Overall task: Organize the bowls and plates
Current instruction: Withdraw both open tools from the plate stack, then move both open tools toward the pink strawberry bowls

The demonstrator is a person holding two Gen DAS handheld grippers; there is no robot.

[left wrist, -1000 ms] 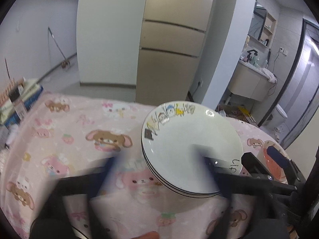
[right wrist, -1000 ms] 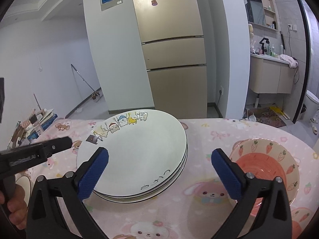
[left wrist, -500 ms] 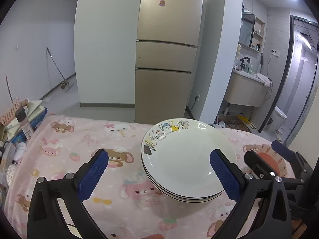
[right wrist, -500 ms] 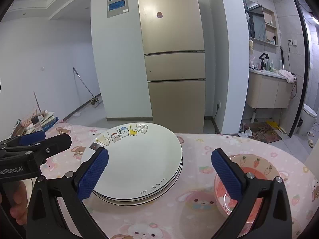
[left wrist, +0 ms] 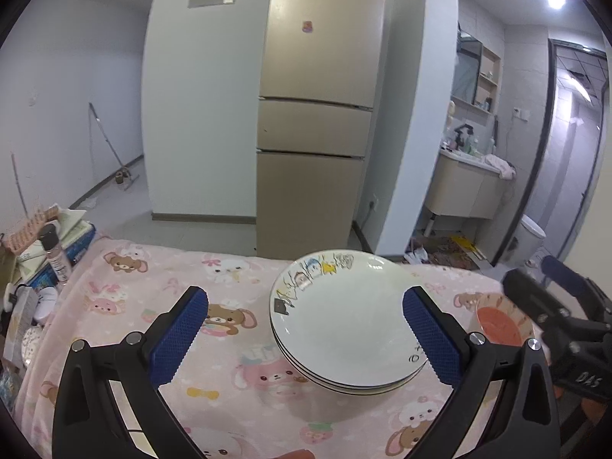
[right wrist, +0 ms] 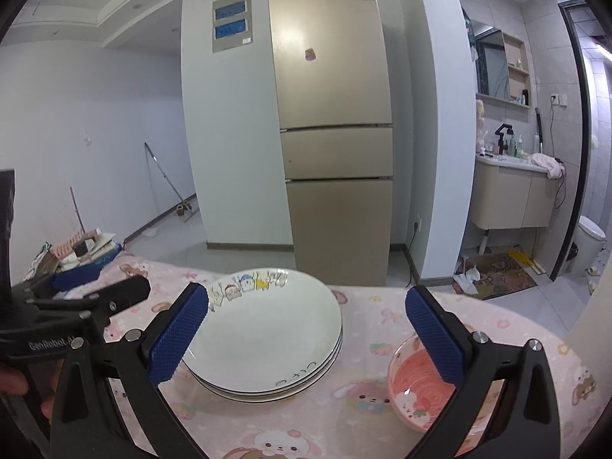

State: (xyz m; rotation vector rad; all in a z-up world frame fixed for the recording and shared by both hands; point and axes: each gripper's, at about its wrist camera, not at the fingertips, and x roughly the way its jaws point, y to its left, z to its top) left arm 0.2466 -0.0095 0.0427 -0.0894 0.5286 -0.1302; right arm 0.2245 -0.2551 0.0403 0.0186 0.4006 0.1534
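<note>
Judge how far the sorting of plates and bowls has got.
Done: the white plates sit in one stack on the pink tablecloth. In hand: nothing; the left tongs and right tongs are both open. Left: the pink bowl stands alone beside the stack.

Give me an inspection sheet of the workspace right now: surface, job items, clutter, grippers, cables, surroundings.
Surface: table under a pink cartoon tablecloth.
Job's things: stack of white plates at centre; pink bowl to its right, apart from it.
Clutter: books, box and small bottle at the table's left end.
Grippers: left gripper and right gripper both open, holding nothing.
Cables: one cord at the wall socket beside the fridge.
Surroundings: gold fridge, washbasin cabinet, toilet.
</note>
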